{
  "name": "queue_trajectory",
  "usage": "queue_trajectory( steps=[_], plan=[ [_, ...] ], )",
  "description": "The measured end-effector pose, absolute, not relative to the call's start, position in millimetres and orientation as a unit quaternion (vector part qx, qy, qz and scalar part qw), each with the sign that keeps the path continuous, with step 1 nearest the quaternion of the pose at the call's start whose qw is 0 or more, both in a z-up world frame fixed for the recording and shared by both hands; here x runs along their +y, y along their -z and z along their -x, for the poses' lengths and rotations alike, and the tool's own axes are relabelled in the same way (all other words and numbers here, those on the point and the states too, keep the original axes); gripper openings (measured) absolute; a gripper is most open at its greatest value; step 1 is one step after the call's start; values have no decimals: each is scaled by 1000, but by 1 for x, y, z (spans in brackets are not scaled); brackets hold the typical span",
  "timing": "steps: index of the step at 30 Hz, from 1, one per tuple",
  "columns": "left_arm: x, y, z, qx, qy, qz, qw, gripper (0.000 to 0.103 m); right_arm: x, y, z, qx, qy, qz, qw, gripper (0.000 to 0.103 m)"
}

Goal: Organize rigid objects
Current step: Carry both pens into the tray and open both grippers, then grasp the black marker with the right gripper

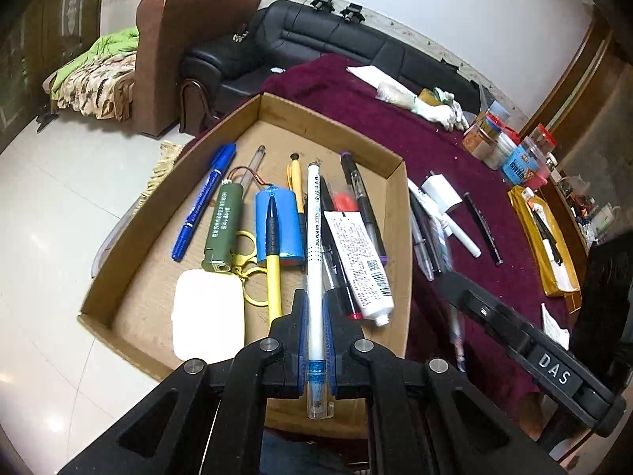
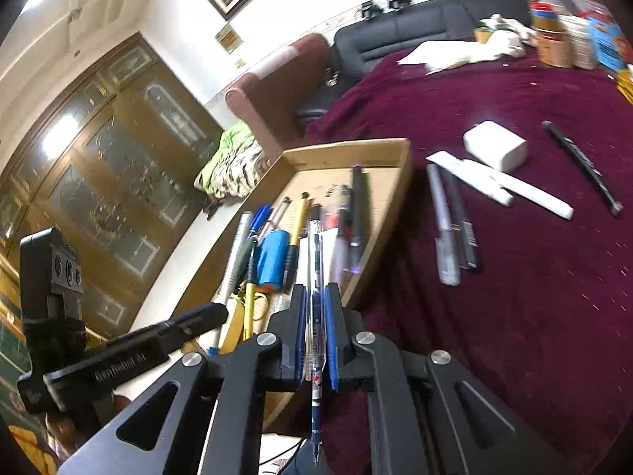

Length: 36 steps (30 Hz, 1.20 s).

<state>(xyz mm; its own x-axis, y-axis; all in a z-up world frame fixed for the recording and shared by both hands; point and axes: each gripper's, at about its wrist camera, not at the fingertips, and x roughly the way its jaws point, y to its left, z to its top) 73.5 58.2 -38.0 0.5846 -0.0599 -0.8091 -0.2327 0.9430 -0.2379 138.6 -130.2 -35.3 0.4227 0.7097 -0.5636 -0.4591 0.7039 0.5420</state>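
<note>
The left tool (image 1: 315, 308) is clamped tight on a white pen (image 1: 315, 261), its blue end trailing back between the fingers low in the frame and its tip reaching up over the middle of the cardboard tray (image 1: 389, 182). The right tool (image 2: 315, 301) is likewise closed on a clear pen (image 2: 315, 277), held along its fingers and pointing toward the tray's near corner at mid-frame. In the left view the tray holds one blue marker (image 1: 203, 202), one green cylinder (image 1: 221, 229), one blue battery pack (image 1: 279, 227), one yellow pen (image 1: 273, 261), one pair of yellow scissors (image 1: 247, 265), one white case (image 1: 208, 314), one white tube (image 1: 360, 257) and a black pen (image 1: 362, 202), with a few more dark pens packed under the tube that I cannot count. The tray's far end, toward the upper middle, is bare cardboard, and its left wall sits at the tabletop (image 1: 395, 126) edge, with floor beyond. Right of the tray, on the maroon cloth, the right view shows two grey pens (image 2: 451, 229) lying side by side, two white pens (image 2: 498, 184) crossing, one white box (image 2: 496, 144) touching them, and one black pen (image 2: 581, 166) well apart at the right. A wide stretch of cloth at lower right lies open.
</note>
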Motion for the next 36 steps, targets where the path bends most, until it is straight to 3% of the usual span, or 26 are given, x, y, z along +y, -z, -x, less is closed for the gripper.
queue_trajectory(
  steps=[18, 22, 24, 26, 28, 36],
  plan=[
    [69, 69, -90, 491, -37, 153, 857, 7, -64, 56, -167, 438, -360, -119, 815, 11],
    [64, 66, -87, 487, -31, 150, 860, 7, -74, 52, -163, 432, -363, -133, 815, 20],
    [59, 60, -85, 481, -26, 146, 864, 12, -84, 49, -160, 426, -369, -144, 814, 23],
    [54, 54, -83, 471, -22, 147, 870, 33, -99, 45, -155, 415, -372, -157, 816, 31],
    [45, 47, -82, 461, -19, 141, 876, 45, -115, 39, -148, 402, -372, -167, 820, 41],
    [-14, 33, -84, 454, 24, 119, 883, 53, -196, 45, -141, 384, -342, -201, 834, 56]
  ],
)
